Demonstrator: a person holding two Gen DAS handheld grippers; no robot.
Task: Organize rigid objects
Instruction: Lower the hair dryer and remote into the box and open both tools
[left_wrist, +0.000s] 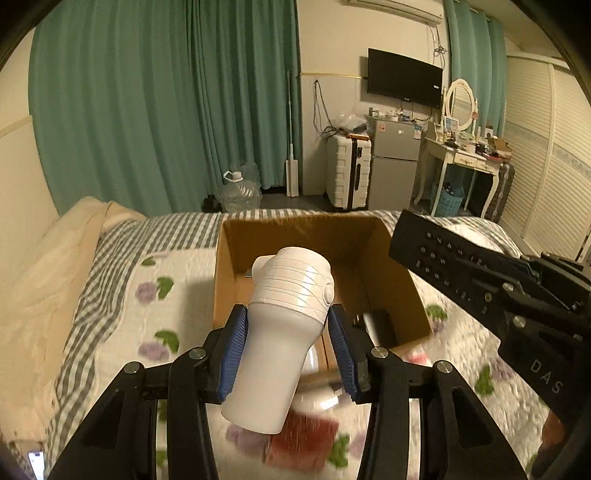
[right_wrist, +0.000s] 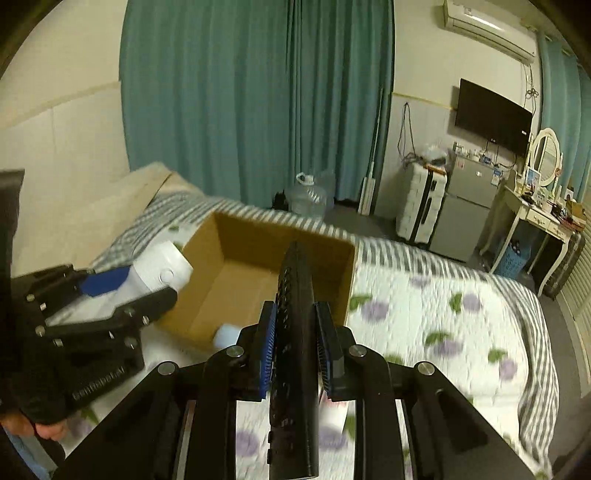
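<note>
My left gripper (left_wrist: 286, 347) is shut on a white plastic bottle-shaped device (left_wrist: 280, 332) and holds it at the near edge of an open cardboard box (left_wrist: 391, 273) on the bed. My right gripper (right_wrist: 295, 347) is shut on a black remote control (right_wrist: 295, 350), held edge-up above the box's near wall (right_wrist: 207, 314). In the left wrist view the remote (left_wrist: 443, 254) reaches in from the right over the box. In the right wrist view the left gripper (right_wrist: 122, 291) and the white device (right_wrist: 162, 269) are at the box's left corner. A dark object (left_wrist: 376, 325) lies inside the box.
The box sits on a floral quilt (right_wrist: 443, 317) with a striped sheet edge. A red object (left_wrist: 306, 439) lies on the quilt under my left gripper. Teal curtains (left_wrist: 166, 110), a white suitcase (left_wrist: 349, 171), a small fridge (left_wrist: 395, 166) and a dressing table (left_wrist: 465, 155) stand beyond the bed.
</note>
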